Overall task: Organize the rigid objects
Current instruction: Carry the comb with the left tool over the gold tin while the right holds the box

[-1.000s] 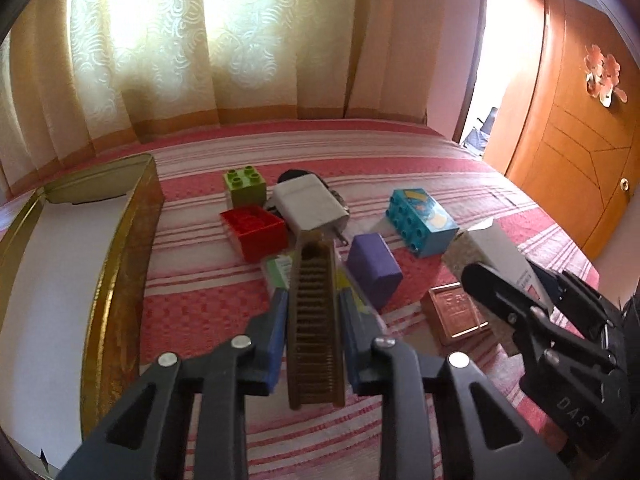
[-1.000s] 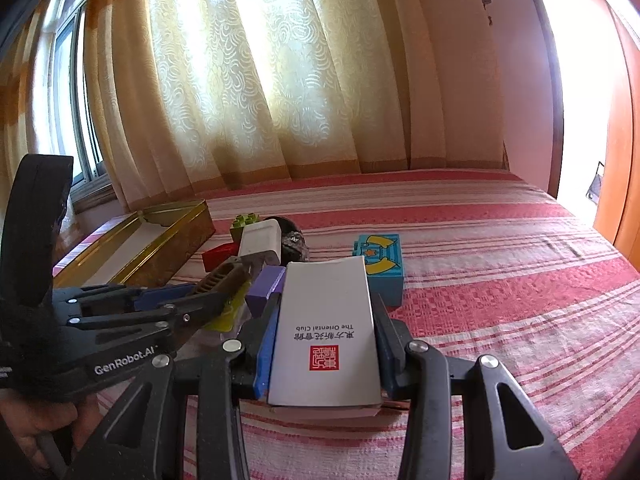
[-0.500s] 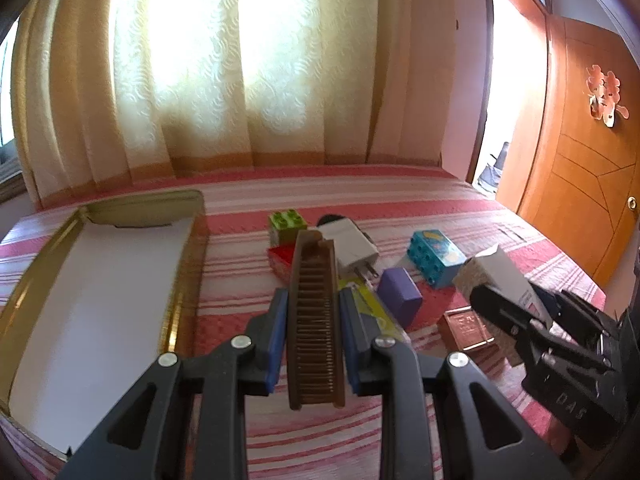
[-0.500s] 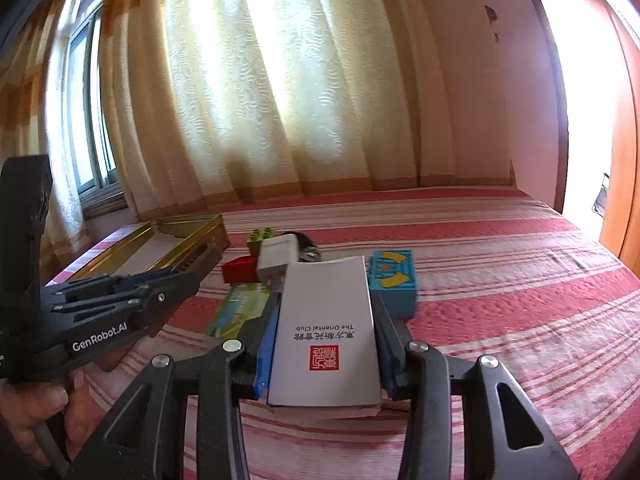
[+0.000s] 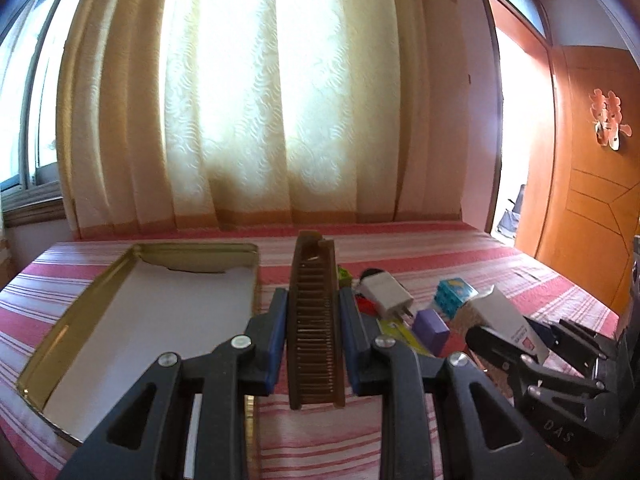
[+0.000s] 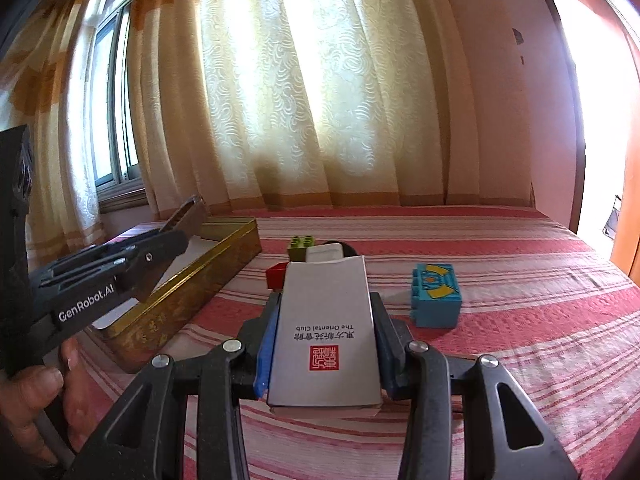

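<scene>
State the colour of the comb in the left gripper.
Dark brown comb, clearest in the left wrist view.

Brown comb (image 5: 316,320), white box (image 6: 326,332) with red seal, gold tin (image 5: 132,308), red-and-white striped bedspread (image 6: 500,248), cream swirl-patterned curtains (image 5: 280,100).

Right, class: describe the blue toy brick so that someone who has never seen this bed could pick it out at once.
Start at the red-and-white striped bedspread below the cream curtains. To the right of the white printed carton clamped in the right gripper, the blue plastic toy brick sits alone. Unlike the plain red brick and green brick nearby, it has yellow pictures on its sides.
</scene>
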`<state>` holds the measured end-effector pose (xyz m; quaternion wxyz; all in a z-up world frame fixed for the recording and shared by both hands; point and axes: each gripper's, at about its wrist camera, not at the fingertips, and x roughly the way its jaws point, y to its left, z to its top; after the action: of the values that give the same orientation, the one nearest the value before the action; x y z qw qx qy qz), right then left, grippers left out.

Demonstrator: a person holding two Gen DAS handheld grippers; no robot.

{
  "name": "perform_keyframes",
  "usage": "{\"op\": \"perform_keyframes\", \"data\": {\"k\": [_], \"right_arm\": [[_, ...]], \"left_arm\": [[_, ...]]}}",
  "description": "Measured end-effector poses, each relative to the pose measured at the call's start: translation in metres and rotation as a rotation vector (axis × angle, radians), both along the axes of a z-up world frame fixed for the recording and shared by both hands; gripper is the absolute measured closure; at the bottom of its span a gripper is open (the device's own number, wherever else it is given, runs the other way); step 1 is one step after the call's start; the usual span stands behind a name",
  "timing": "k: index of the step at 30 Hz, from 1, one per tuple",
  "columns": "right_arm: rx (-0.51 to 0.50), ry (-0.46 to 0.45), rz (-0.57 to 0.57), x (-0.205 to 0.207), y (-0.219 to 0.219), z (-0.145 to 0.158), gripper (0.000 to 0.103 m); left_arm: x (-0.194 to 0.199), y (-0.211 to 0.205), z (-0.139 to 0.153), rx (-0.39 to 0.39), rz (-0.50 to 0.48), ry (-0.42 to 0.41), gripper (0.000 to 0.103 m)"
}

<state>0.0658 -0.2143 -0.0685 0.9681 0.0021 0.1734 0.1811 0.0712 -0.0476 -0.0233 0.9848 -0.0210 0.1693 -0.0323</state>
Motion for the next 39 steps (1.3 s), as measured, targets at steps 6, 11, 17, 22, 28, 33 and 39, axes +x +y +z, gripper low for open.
{"op": "perform_keyframes", "data": {"k": [6,11,17,22,28,33,39], "right_arm": [[-0.022,-0.011,0.037,-0.005,0.020,0.000,0.059],[-0.043,-0.030,0.073,-0.011,0.038,0.000,0.059],[-0.058,-0.046,0.107,-0.015,0.056,0.001,0.059],[-0.063,-0.056,0.126,-0.017,0.067,0.001,0.059],[-0.070,-0.052,0.147,-0.018,0.077,0.001,0.059],[-0.085,-0.055,0.166,-0.019,0.091,0.000,0.059],[-0.092,-0.059,0.175,-0.022,0.101,0.000,0.059]], "left_arm": [[-0.003,0.016,0.000,-0.019,0.029,-0.010,0.079],[-0.006,0.024,-0.001,-0.026,0.044,-0.012,0.079],[-0.010,0.029,-0.001,-0.027,0.054,-0.013,0.079],[-0.014,0.040,-0.001,-0.038,0.071,-0.020,0.079],[-0.018,0.057,-0.001,-0.065,0.093,-0.023,0.079],[-0.022,0.069,-0.001,-0.086,0.104,-0.029,0.079],[-0.024,0.080,-0.001,-0.095,0.120,-0.026,0.079]]}}
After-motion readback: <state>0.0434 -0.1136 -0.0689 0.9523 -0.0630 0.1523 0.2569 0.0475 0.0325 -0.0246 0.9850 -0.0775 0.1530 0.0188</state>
